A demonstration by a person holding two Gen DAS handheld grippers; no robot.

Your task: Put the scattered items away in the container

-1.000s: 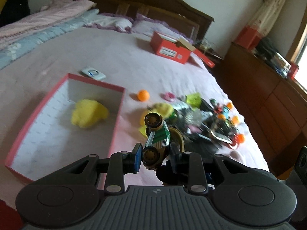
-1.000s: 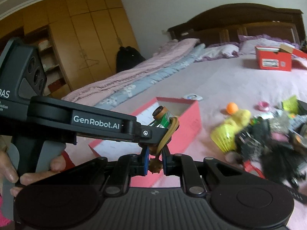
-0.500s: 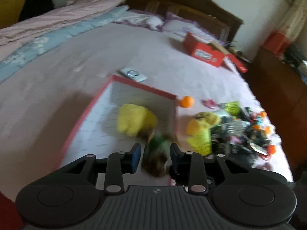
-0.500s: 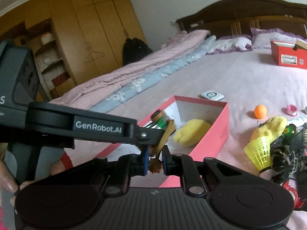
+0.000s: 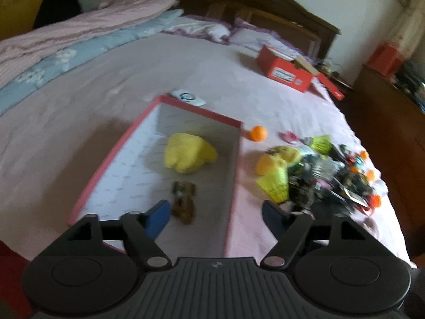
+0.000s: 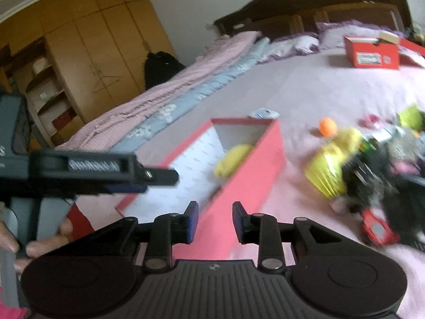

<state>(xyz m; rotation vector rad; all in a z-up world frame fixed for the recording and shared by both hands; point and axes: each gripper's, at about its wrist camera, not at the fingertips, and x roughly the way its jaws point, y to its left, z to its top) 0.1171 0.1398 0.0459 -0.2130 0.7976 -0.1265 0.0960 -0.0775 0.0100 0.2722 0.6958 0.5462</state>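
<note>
1. Our left gripper (image 5: pixel 216 214) points forward and down, its jaws wide apart and opening, with nothing pressed between the blue pads.
2. Our right gripper (image 6: pixel 215 222) also tilts downward, jaws partly apart and opening, nothing gripped between them.
3. In the right wrist view, our left hand (image 6: pixel 16 242) wraps its fingers around the left gripper's grey handle at the near left.

My left gripper (image 5: pixel 216 214): black ribbed body, blue pads, silver screws. My right gripper (image 6: pixel 215 222): identical; white lettering on housing.
</note>
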